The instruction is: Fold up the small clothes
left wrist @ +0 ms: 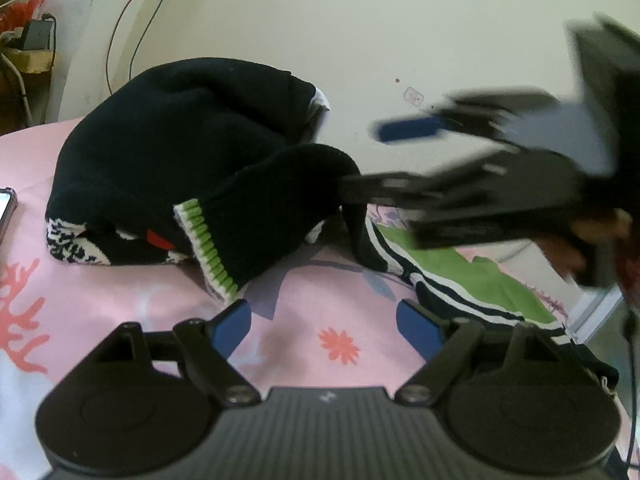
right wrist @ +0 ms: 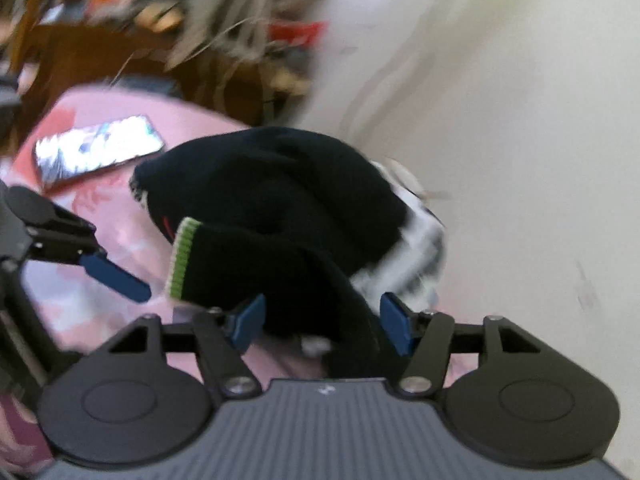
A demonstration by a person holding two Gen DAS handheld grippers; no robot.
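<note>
Both hand-held grippers show in each view. Left hand-held gripper [left wrist: 324, 326] fills the bottom of its own view with its blue pads wide apart and nothing between them, hovering over the pink patterned bed sheet [left wrist: 120, 300]. Its fingertip also pokes in from the left edge of the right wrist view.

Right hand-held gripper [right wrist: 322, 326] sits at the bottom of its own view, heavily blurred. A fold of the dark knit sweater [left wrist: 180, 152] lies between its blue pads, but a gap shows beside each pad, so they do not press on it. In the left wrist view this gripper comes in from the right edge, its lower finger against the raised sleeve, a person's hand [left wrist: 576, 248] behind it.

That sweater is heaped in the middle of the sheet, its green and white ribbed cuff [left wrist: 204, 248] hanging toward the lower left. Striped dark garment [left wrist: 440, 284] and a green one [left wrist: 500, 280] lie at the lower right. A phone [right wrist: 98, 148] lies on the sheet in the upper left of the right wrist view.
</note>
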